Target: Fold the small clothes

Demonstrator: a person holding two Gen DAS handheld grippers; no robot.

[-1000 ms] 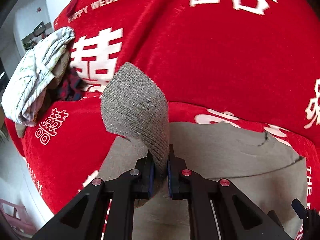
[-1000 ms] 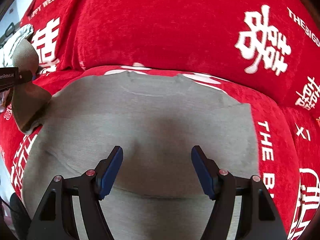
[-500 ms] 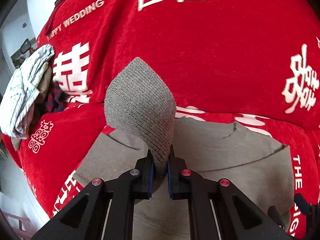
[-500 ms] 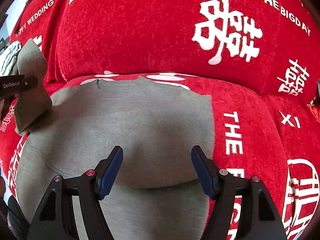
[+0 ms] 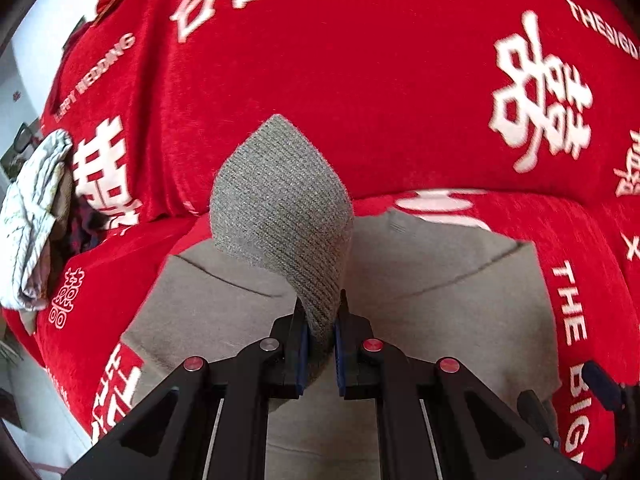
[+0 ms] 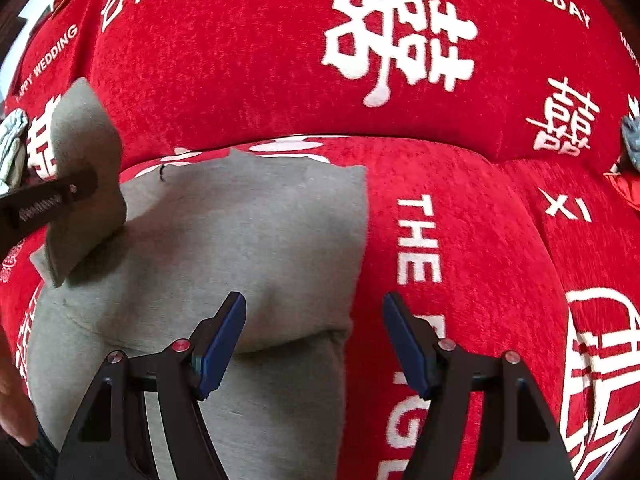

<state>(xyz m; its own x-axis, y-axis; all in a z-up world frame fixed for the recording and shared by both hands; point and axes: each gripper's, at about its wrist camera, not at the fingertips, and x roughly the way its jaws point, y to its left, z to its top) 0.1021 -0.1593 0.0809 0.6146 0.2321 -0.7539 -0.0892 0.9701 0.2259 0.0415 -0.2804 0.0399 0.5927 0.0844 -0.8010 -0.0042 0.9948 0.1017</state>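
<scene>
Mid-fold here: the grey knitted garment (image 5: 420,280) lies spread flat on the red sofa cover printed with white characters (image 5: 360,80), and its ribbed grey cuff end (image 5: 280,208) is up in the air, pinched in the left hand-held gripper (image 5: 320,344). Those jaws are clamped tight on the knit, blue pads pressed against both sides of the fabric, with the cuff standing up and curling above the fingertips. From the right wrist view the lifted piece hangs at the garment's left side, clear of the body below. By my reading this is the sleeve fold, and the next move calls for carrying that cuff across the body and laying it flat before letting go. The right hand-held gripper (image 6: 316,340) is wide open and holds nothing, poised over the lower part of the garment near its right edge; whether its tips touch the cloth I cannot tell. Off at the left, a crumpled white patterned cloth (image 5: 32,216) sits on the sofa.
</scene>
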